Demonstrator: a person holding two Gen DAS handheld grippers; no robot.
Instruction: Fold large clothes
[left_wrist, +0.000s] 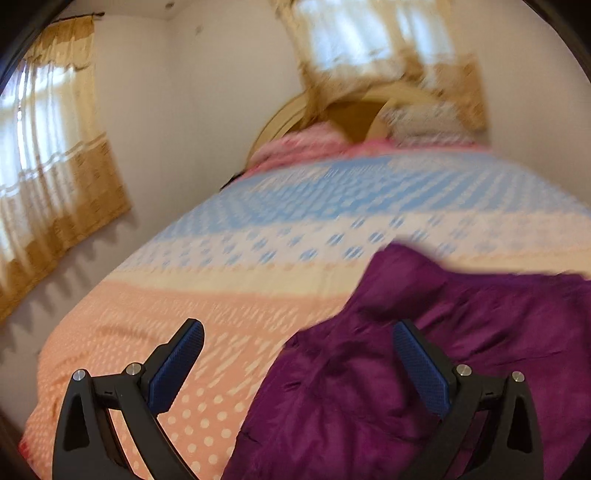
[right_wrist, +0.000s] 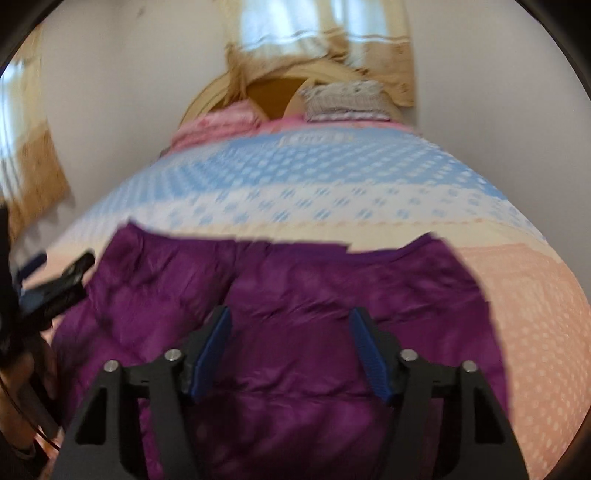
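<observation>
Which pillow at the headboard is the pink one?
The left pillow is pink; the right pillow, propped against the headboard, is greyish white.

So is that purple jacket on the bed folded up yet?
Partly at most. The purple jacket lies broad and rumpled across the bedspread, no neat bundle; neither gripper holds it.

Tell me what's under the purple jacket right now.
The purple jacket lies on the patterned bedspread, peach band showing around it. Anything beneath the jacket itself is covered.
</observation>
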